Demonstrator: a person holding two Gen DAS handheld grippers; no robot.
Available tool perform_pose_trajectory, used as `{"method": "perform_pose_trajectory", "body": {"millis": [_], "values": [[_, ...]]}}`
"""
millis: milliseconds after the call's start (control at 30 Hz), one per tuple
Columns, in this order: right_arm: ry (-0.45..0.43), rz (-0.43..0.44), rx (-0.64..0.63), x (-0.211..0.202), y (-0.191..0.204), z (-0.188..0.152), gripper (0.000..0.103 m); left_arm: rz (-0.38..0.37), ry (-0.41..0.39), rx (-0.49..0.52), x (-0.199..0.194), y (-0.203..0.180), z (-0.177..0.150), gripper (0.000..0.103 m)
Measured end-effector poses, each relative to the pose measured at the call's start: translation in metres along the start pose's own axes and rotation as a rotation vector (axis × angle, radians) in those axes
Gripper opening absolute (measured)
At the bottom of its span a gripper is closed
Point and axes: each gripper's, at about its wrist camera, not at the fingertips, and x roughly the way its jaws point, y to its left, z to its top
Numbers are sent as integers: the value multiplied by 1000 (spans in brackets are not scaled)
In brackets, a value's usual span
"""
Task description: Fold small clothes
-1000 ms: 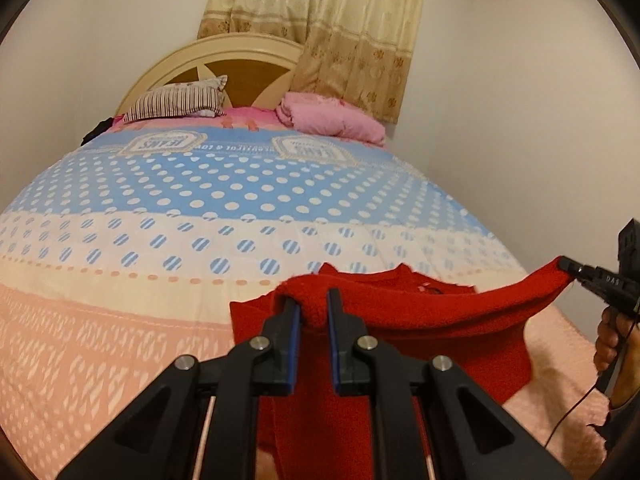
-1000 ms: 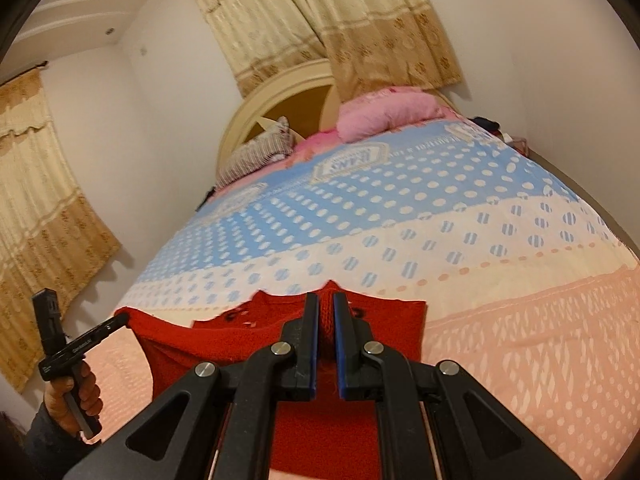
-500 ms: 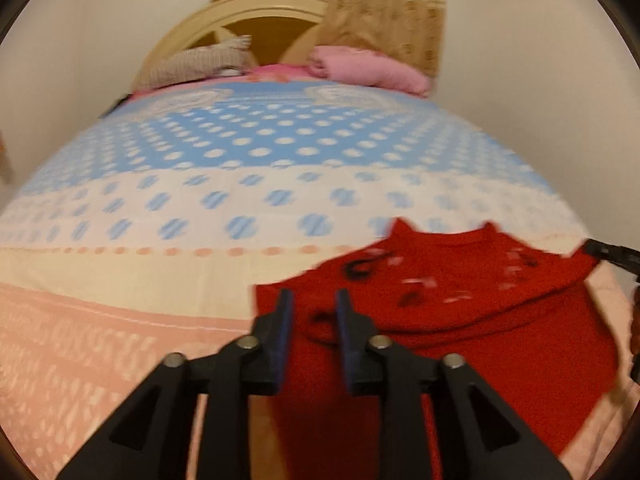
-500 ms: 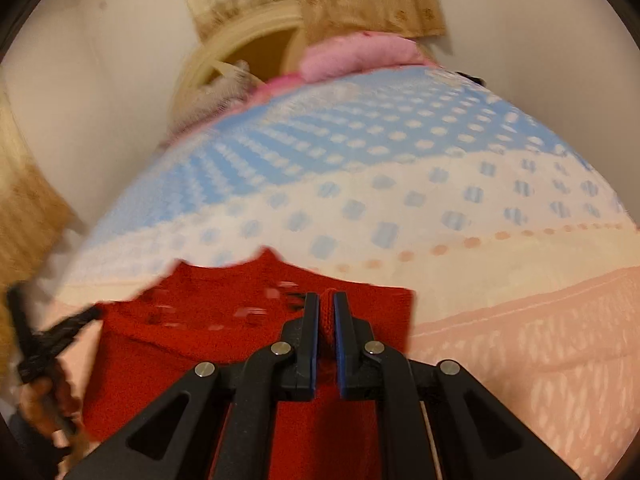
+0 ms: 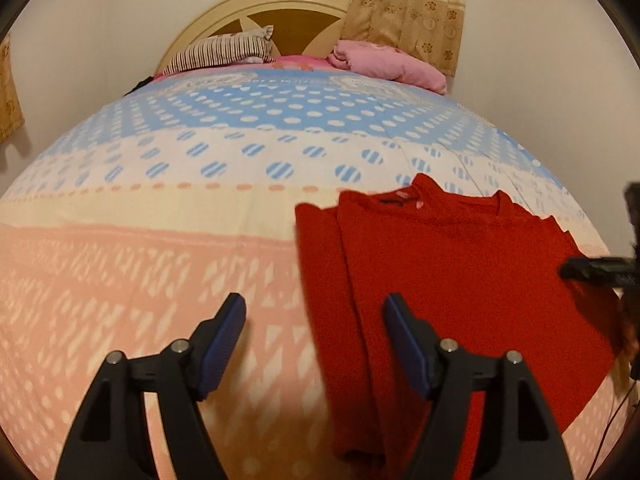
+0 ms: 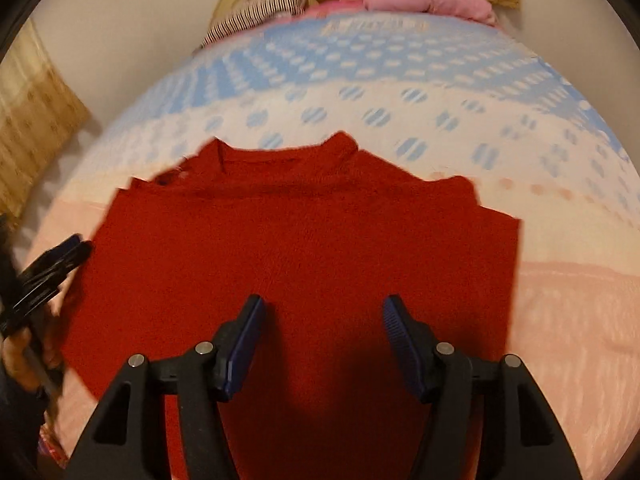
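Observation:
A small red knitted sweater [image 5: 460, 264] lies flat on the bed with its neck toward the headboard. Its left side is folded in as a narrow strip. My left gripper [image 5: 315, 308] hovers low over the sweater's left edge; its jaws are opening, the edge lies between them and the pads do not press on it. My right gripper [image 6: 325, 306] hangs over the lower middle of the sweater [image 6: 296, 240], jaws also opening, nothing pinched. Each gripper shows at the rim of the other's view, the right gripper [image 5: 568, 270] and the left gripper [image 6: 80, 246].
The bedspread [image 5: 160, 248] is pink near me, then cream, then blue with dots. A striped pillow [image 5: 224, 50] and a pink folded blanket [image 5: 388, 64] lie by the headboard [image 5: 296, 12]. Curtains [image 5: 404, 8] hang behind; a wall runs close along the right.
Both grippers were shut on the lifted red sweater. They have sunk toward the bed and opened, and the sweater now lies flat, released.

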Motion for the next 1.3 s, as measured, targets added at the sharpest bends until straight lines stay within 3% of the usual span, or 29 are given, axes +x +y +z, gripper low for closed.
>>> {"method": "perform_pose_trajectory", "body": {"millis": [133, 267, 367, 533, 633, 767, 867, 1000, 1067, 1133, 1300], "values": [[-15, -44, 86, 20, -16, 25, 62, 5, -10, -13, -4, 3, 1, 74], [-53, -32, 153, 1, -12, 22, 62, 0, -37, 14, -21, 4, -5, 77], [-64, 22, 75, -19, 23, 3, 62, 34, -58, 35, -23, 6, -11, 90], [-25, 117, -94, -11, 99, -20, 62, 27, -12, -14, -5, 11, -6, 91], [-13, 46, -113, 12, 118, -19, 63, 32, 1, -38, -1, 14, -6, 92], [-63, -29, -89, 28, 125, -6, 66, 14, 18, -126, 2, 30, -9, 95], [-77, -23, -50, 30, 120, 1, 67, 20, 15, -179, 0, 39, -9, 95], [-101, -20, -46, 17, 125, 1, 67, 44, 3, -174, 2, 39, -6, 95], [-44, -55, -74, 33, 129, 2, 67, 40, 24, -174, 11, 36, -4, 95], [-56, -87, -90, 39, 129, 7, 70, 38, 43, -157, 16, 35, -4, 95], [-45, -82, 11, 60, 111, 35, 75, 12, 30, -177, 12, 40, -7, 95]]}}
